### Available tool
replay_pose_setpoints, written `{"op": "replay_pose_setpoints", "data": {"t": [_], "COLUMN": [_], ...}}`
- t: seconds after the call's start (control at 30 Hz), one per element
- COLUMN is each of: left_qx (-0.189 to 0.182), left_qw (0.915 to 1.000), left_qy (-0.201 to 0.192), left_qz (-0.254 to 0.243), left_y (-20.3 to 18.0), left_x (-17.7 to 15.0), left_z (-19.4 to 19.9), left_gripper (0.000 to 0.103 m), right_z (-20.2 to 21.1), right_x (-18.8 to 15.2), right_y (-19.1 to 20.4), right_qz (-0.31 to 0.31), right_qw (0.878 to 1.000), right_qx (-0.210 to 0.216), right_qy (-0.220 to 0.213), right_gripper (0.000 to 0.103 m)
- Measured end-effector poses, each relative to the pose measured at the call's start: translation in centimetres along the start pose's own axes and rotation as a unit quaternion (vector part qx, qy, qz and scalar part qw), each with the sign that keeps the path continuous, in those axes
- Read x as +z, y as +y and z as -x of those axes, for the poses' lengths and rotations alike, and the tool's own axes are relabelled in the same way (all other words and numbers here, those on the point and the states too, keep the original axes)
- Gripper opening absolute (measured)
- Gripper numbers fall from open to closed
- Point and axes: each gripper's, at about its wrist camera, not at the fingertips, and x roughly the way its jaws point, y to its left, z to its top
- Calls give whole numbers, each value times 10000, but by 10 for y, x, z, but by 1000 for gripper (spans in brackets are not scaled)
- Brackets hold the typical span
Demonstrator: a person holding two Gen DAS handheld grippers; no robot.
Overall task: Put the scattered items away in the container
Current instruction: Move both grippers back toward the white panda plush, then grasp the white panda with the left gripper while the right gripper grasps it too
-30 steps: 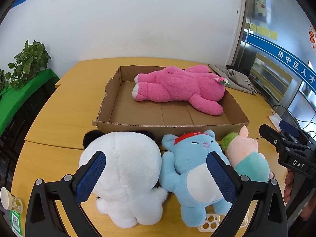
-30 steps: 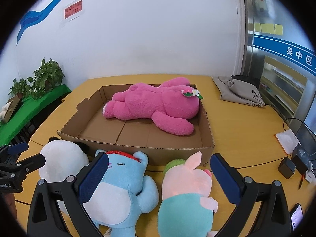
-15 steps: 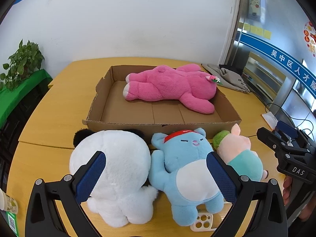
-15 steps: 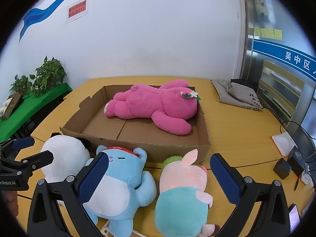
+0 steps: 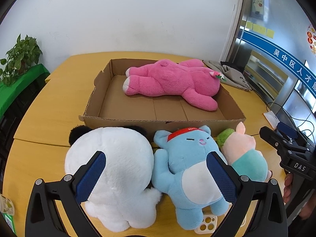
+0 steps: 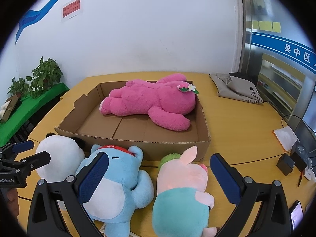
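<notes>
A shallow cardboard box [image 5: 110, 118] [image 6: 173, 146] sits on the yellow table with a pink plush bear [image 5: 171, 83] [image 6: 152, 102] lying inside. In front of it lie a white panda plush [image 5: 114, 169] [image 6: 59, 154], a blue cat plush [image 5: 189, 158] [image 6: 120, 183] and a pink pig plush in teal [image 5: 244, 154] [image 6: 183, 195]. My left gripper [image 5: 156, 175] is open above the panda and the blue cat. My right gripper [image 6: 158, 177] is open above the blue cat and the pig. Neither holds anything.
A phone case [image 5: 205, 225] lies under the blue cat. A grey bag [image 6: 237, 86] lies at the back right. Cables, a black box [image 6: 286, 164] and a white pad [image 6: 284, 138] sit at right. Potted plants [image 6: 43, 77] stand on a green shelf at left. A paper cup [image 5: 6, 205] is near left.
Both grippers have shifted slightly; the toys sit a little more to the left in the left wrist view and lower in the right wrist view. The jaws stayed open. No toy moved.
</notes>
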Motion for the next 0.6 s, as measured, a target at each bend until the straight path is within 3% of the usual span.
{"op": "replay_pose_setpoints", "data": {"t": [0.37, 0.5, 0.6], "left_qx": [-142, -136, -183], "left_qw": [9987, 9975, 9963], "left_qy": [211, 290, 353], "left_qz": [443, 633, 766], "left_y": [54, 76, 93], "left_x": [-4, -8, -9], "left_z": [-7, -13, -17], "left_gripper": [103, 103, 103], "right_z": [-9, -6, -4], "right_x": [-12, -21, -31], "right_y": [39, 74, 120], "right_qz": [378, 790, 1322], "right_qw": [9956, 9843, 9674], "right_qx": [847, 1550, 2118], "right_qy": [119, 306, 433], "right_gripper": [103, 103, 103]}}
